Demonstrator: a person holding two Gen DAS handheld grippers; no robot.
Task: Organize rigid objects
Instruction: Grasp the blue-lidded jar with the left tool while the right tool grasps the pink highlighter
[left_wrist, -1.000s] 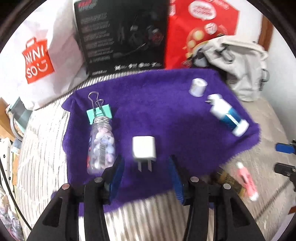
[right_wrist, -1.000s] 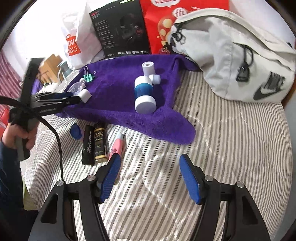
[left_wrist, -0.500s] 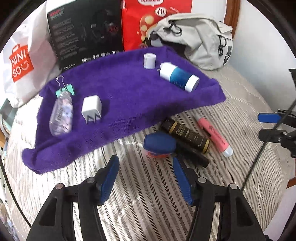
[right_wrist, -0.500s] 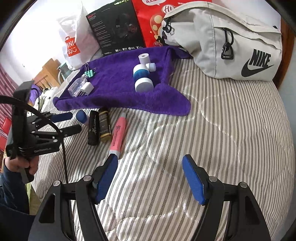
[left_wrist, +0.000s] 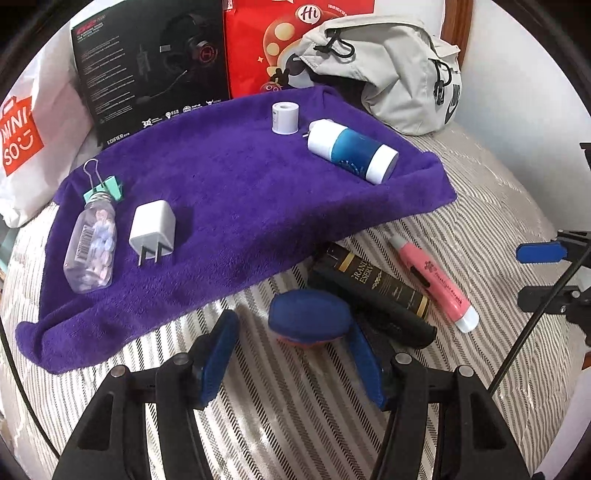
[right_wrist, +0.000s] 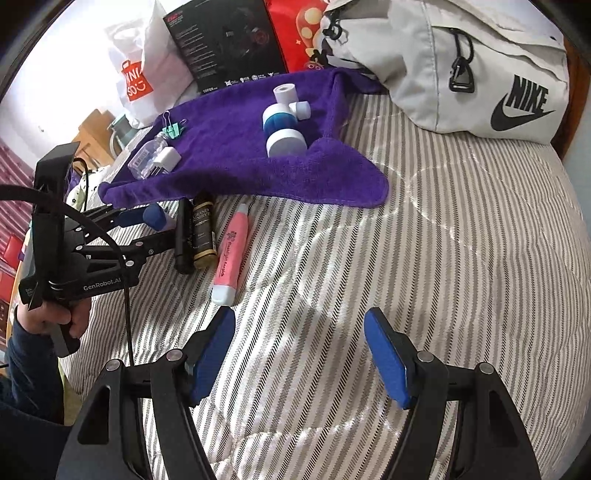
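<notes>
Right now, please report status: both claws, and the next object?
Left claw open around blue oval object, not closed. Right claw open, empty, over striped bedcover. Black tube touches the object's right side.

Bed (right_wrist: 461, 240) with grey-and-white striped quilted cover fills most of both views. White wall (left_wrist: 517, 74) behind the far edge; brown wooden headboard post (left_wrist: 452, 22) at the far right corner. Off the bed's left edge, light wooden furniture (right_wrist: 92, 125) and a red-and-white striped surface (right_wrist: 14, 173). Even, soft indoor light, faint sheen on the cover.
</notes>
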